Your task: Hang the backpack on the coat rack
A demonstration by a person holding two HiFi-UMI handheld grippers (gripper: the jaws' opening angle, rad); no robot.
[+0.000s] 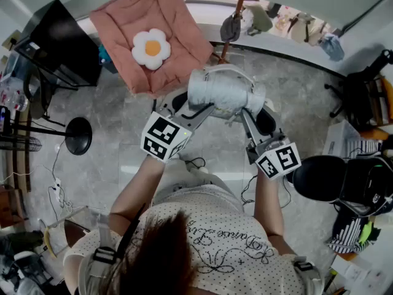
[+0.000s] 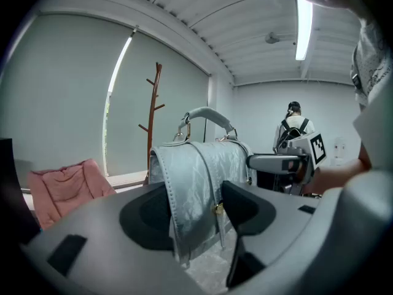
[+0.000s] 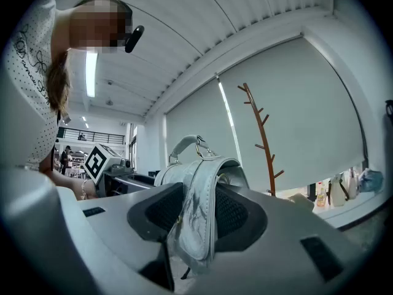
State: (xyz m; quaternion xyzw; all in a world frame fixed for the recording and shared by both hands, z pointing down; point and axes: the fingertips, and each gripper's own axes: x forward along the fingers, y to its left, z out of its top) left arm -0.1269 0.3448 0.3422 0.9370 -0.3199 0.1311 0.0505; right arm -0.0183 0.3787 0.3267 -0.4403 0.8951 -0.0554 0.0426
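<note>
Backpack clamped by left tongs and right tongs; pink cushion beside coat rack.

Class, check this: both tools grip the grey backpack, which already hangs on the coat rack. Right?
Wrong: left tool and right tool grip the backpack, but the coat rack stands apart, beyond it; the right gripper view shows this.

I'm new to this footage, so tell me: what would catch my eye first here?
First, the pale grey backpack at the middle of the head view, held in the air and clamped from either side by the left gripper and the right gripper. Next, the pink cushion with a white flower at that view's upper left, and the brown coat rack standing ahead in both gripper views.
</note>
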